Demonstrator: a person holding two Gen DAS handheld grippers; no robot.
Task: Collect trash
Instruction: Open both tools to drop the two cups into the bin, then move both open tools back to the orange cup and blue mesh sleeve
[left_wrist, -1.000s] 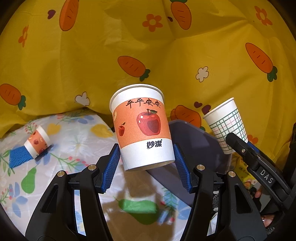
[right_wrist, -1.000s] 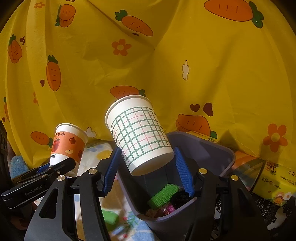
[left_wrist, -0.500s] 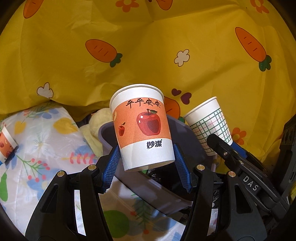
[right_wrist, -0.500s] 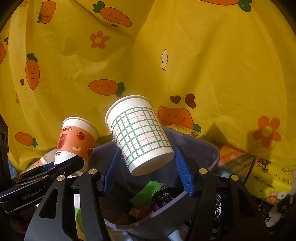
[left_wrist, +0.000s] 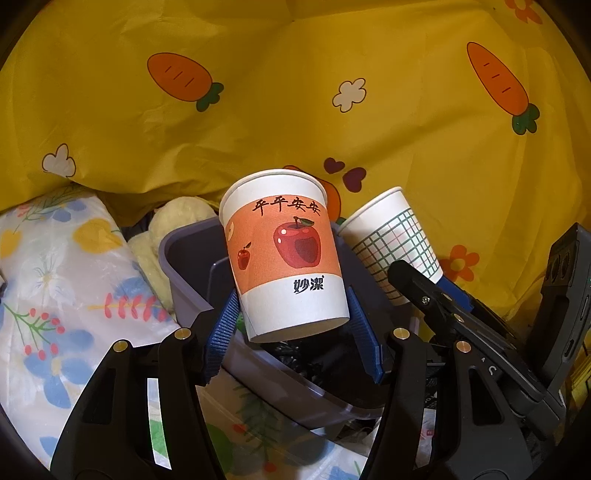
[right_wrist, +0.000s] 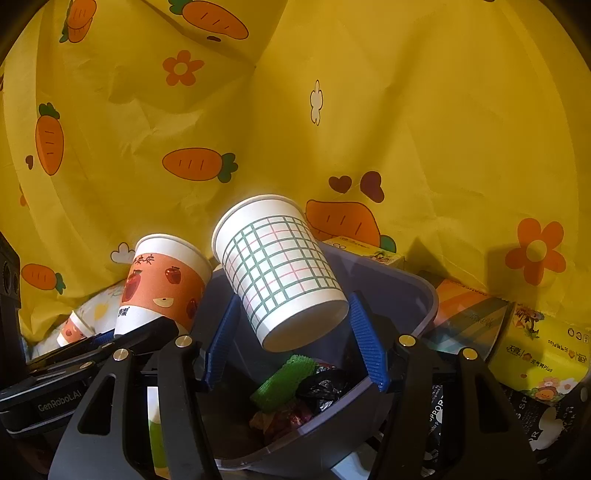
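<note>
My left gripper (left_wrist: 291, 334) is shut on an upright paper cup with an orange apple print (left_wrist: 284, 254), its blue pads pressing the cup's lower sides. The cup hangs over the grey-purple bin (left_wrist: 184, 273). My right gripper (right_wrist: 293, 341) is shut on a white cup with a green grid pattern (right_wrist: 277, 269), tilted left and held above the same bin (right_wrist: 424, 295). Each view shows the other cup too: the grid cup (left_wrist: 391, 236) to the right, the apple cup (right_wrist: 162, 280) to the left. Inside the bin lie a green mesh piece (right_wrist: 284, 380) and a black wrapper (right_wrist: 325, 384).
A yellow carrot-print cloth (left_wrist: 295, 110) hangs behind everything. A floral tablecloth (left_wrist: 55, 277) lies left of the bin, with a cream plush lump (left_wrist: 173, 225) at its far edge. Another small apple cup (right_wrist: 72, 328) lies at the left. Yellow tissue packs (right_wrist: 539, 354) and boxes (right_wrist: 469, 314) crowd the right.
Both grippers have carried their cups forward and down over the bin, which now sits under them. The small cup on the tablecloth has left the left wrist view.
</note>
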